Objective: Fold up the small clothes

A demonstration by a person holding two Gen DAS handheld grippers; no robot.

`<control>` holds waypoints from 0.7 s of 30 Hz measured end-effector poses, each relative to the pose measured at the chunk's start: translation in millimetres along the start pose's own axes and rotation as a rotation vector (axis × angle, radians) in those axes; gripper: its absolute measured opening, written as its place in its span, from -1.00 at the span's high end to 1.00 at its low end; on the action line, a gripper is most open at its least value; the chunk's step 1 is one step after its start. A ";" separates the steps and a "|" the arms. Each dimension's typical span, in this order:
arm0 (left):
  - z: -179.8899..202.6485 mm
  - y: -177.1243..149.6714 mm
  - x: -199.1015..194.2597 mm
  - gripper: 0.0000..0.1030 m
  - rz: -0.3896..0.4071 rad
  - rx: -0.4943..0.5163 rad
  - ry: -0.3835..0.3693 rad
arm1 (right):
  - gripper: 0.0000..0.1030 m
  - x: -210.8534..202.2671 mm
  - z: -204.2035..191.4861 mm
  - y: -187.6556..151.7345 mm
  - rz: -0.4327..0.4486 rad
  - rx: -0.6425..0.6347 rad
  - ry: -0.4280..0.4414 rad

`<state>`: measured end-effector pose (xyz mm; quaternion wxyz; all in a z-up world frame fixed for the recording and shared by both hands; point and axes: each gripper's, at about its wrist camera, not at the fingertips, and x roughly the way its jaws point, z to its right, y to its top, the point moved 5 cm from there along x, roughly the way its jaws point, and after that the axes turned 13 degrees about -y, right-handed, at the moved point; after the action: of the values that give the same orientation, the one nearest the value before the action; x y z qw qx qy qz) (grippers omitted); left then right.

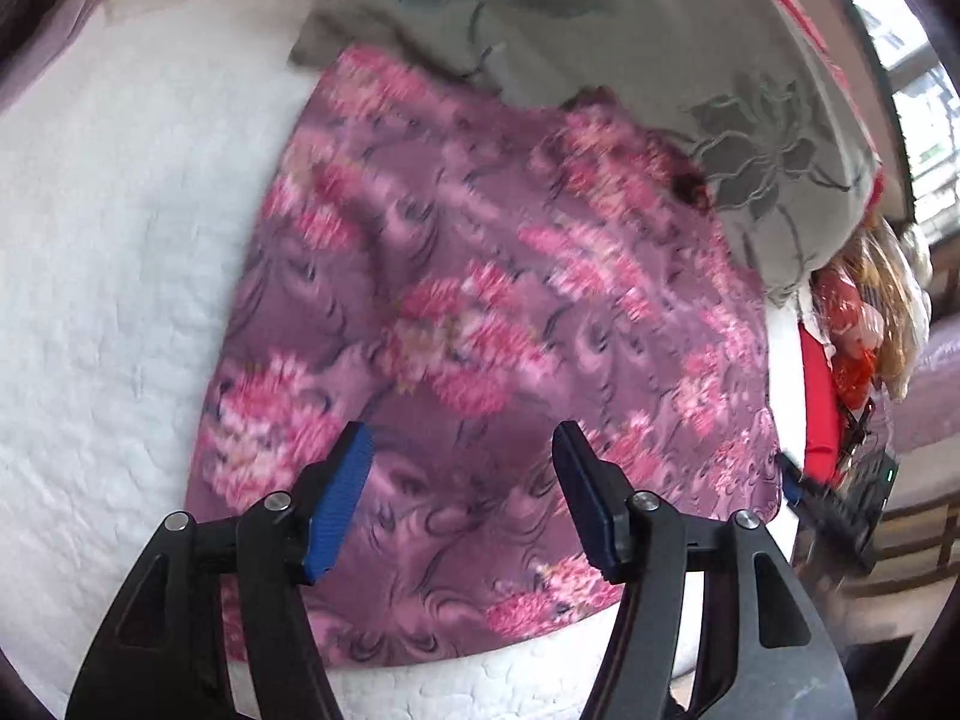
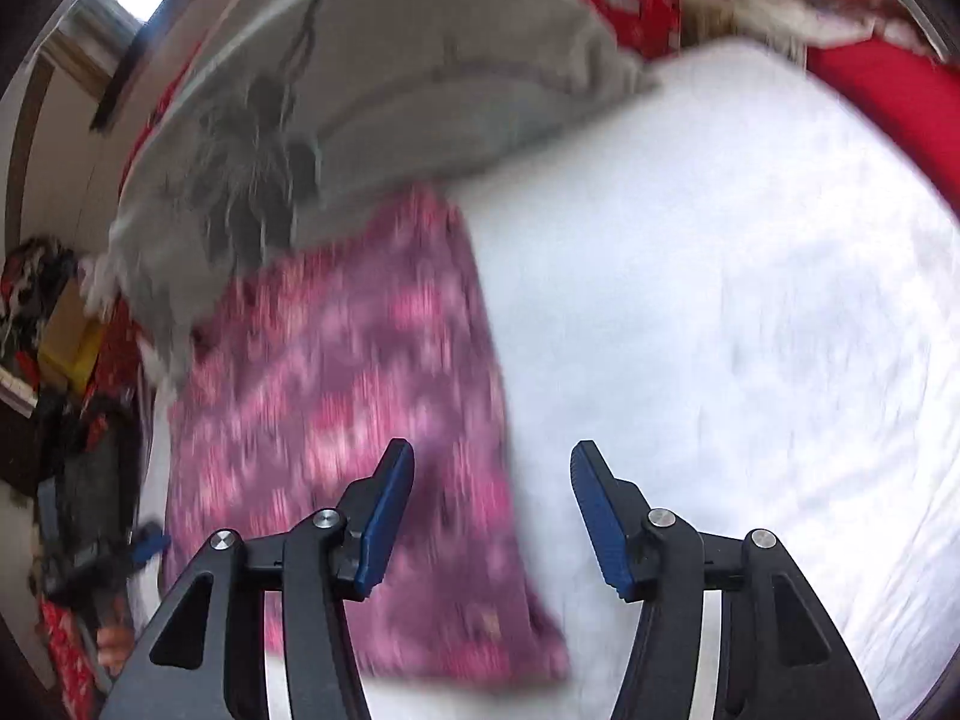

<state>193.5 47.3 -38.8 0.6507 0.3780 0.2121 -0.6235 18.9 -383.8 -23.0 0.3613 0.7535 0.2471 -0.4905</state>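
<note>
A purple garment with pink flower print (image 1: pixel 480 324) lies flat on a white quilted bed (image 1: pixel 108 276). My left gripper (image 1: pixel 462 450) is open and empty, hovering over the garment's near part. In the left wrist view my right gripper (image 1: pixel 834 504) shows at the garment's right edge; its jaws are blurred. In the right wrist view the garment (image 2: pixel 342 396) lies left of centre. My right gripper (image 2: pixel 492 468) is open and empty above the garment's right edge and the white bed (image 2: pixel 750 300). The left gripper (image 2: pixel 120 558) shows blurred at the far left.
A grey pillow with a dark flower pattern (image 1: pixel 690 72) lies over the garment's far edge; it also shows in the right wrist view (image 2: pixel 360 90). Red fabric (image 2: pixel 888 90) lies at the bed's far side. Clutter and a doll (image 1: pixel 864 312) stand beside the bed.
</note>
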 end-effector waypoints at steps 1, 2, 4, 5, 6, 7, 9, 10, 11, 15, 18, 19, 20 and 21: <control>-1.3 -4.2 2.8 -0.19 -0.004 -0.015 -0.011 | 0.61 -2.9 -6.1 -7.9 -0.012 -0.025 0.030; -1.8 -7.0 -0.3 -0.19 0.000 -0.026 -0.022 | 0.93 -9.9 -9.7 -9.1 -0.006 -0.054 0.046; -5.1 -14.3 -8.8 -0.19 0.011 -0.025 -0.028 | 0.91 -34.5 -12.6 -7.7 0.115 -0.076 0.048; -5.6 -19.1 -7.7 -0.19 0.011 -0.022 -0.022 | 0.91 -45.2 -9.5 -4.9 0.163 -0.063 0.040; -8.7 -23.1 -7.8 -0.19 0.005 -0.020 -0.012 | 0.92 -49.7 -1.8 -2.5 0.185 -0.031 0.028; -11.2 -26.4 -4.7 -0.19 -0.007 -0.019 -0.002 | 0.92 -48.0 5.6 -3.3 0.184 -0.008 0.010; -11.8 -27.5 0.8 -0.19 -0.017 -0.019 0.004 | 0.92 -24.4 14.0 -7.0 0.111 -0.018 -0.049; -10.9 -27.3 -1.9 -0.19 -0.018 -0.017 0.002 | 0.91 -12.8 16.0 -11.5 0.067 -0.034 -0.085; -8.9 -26.1 -6.5 -0.19 -0.018 -0.015 -0.004 | 0.89 -2.9 13.9 -15.9 0.023 -0.057 -0.107; 7.6 -11.2 -29.4 -0.20 0.043 0.026 -0.070 | 0.59 -29.2 -4.1 3.5 0.127 -0.024 -0.179; 23.2 13.2 -30.6 -0.20 0.081 0.059 -0.063 | 0.38 -46.8 -33.2 24.9 0.228 -0.016 -0.053; 27.6 20.0 -25.9 -0.20 0.087 0.067 -0.054 | 0.32 -45.3 -47.8 32.0 0.247 -0.033 -0.033; 30.6 26.7 -18.7 -0.20 0.089 0.073 -0.043 | 0.32 -42.7 -60.6 38.4 0.259 -0.052 -0.017; 31.3 31.3 -9.2 -0.20 0.084 0.074 -0.028 | 0.32 -33.6 -74.7 45.4 0.266 -0.070 -0.013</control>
<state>216.6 27.7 -5.2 0.6647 0.4017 0.1637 -0.6082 80.5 -353.6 40.8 0.4509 0.7634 0.1597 -0.4341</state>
